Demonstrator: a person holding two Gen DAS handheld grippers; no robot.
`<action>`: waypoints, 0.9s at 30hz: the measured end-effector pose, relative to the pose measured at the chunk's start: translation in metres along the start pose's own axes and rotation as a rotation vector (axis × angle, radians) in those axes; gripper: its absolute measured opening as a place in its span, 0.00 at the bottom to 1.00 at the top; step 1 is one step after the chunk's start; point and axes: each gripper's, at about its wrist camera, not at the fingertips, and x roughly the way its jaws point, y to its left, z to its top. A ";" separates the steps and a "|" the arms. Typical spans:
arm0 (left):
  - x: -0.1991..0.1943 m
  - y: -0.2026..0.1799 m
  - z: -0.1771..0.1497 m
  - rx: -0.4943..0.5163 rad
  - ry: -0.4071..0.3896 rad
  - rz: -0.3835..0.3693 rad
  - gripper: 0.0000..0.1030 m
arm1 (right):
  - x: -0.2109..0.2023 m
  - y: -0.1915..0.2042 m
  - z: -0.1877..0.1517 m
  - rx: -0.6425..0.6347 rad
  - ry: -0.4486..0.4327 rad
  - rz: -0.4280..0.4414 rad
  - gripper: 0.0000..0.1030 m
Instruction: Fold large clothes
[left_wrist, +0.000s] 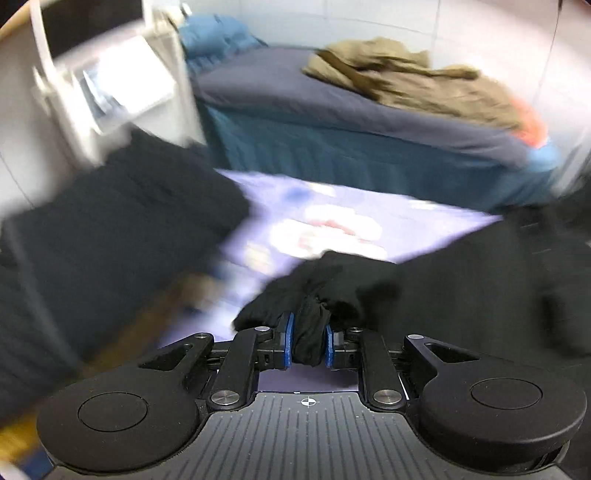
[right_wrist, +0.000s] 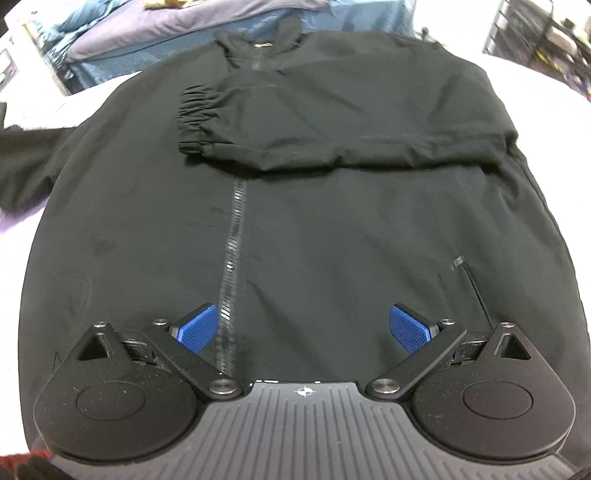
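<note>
Black jacket (right_wrist: 295, 221) lies front-up on the pale printed cover (left_wrist: 332, 221) of the worktop, zipper (right_wrist: 231, 266) running up the middle toward the collar. One sleeve (right_wrist: 332, 122) is folded across the chest, its gathered cuff (right_wrist: 192, 118) ending left of the zipper line. The other sleeve (right_wrist: 26, 166) trails off the left edge of the right wrist view.

Left gripper (left_wrist: 309, 341): blue fingers (left_wrist: 289, 339) clamped on a bunched fold of black fabric (left_wrist: 314, 295), cloth pinched between both pads and spilling out beyond them. Picture heavily motion-blurred. More black cloth fills the left and right of this view; which part of the jacket is pinched, cannot tell.

Right gripper (right_wrist: 306, 328): fingers (right_wrist: 195, 326) spread wide, nothing between them, hanging over the lower front of the jacket with the zipper passing just beside the left finger. Whether the tips touch the cloth, cannot tell.

Background: bed (left_wrist: 332, 110) with grey-blue sheet and teal skirt behind the worktop, an olive garment (left_wrist: 406, 81) heaped on it, something orange (left_wrist: 532, 125) beside that heap. White unit (left_wrist: 110, 85) at left, blurred.
</note>
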 end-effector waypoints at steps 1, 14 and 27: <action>0.001 -0.018 -0.005 -0.015 0.033 -0.071 0.57 | 0.001 -0.004 -0.002 0.020 0.008 0.000 0.96; 0.061 -0.264 -0.126 0.173 0.234 -0.259 0.76 | 0.007 -0.037 -0.005 0.174 0.023 0.021 0.96; 0.037 -0.218 -0.202 0.170 0.282 -0.103 1.00 | 0.028 -0.020 0.026 0.367 0.100 0.368 0.91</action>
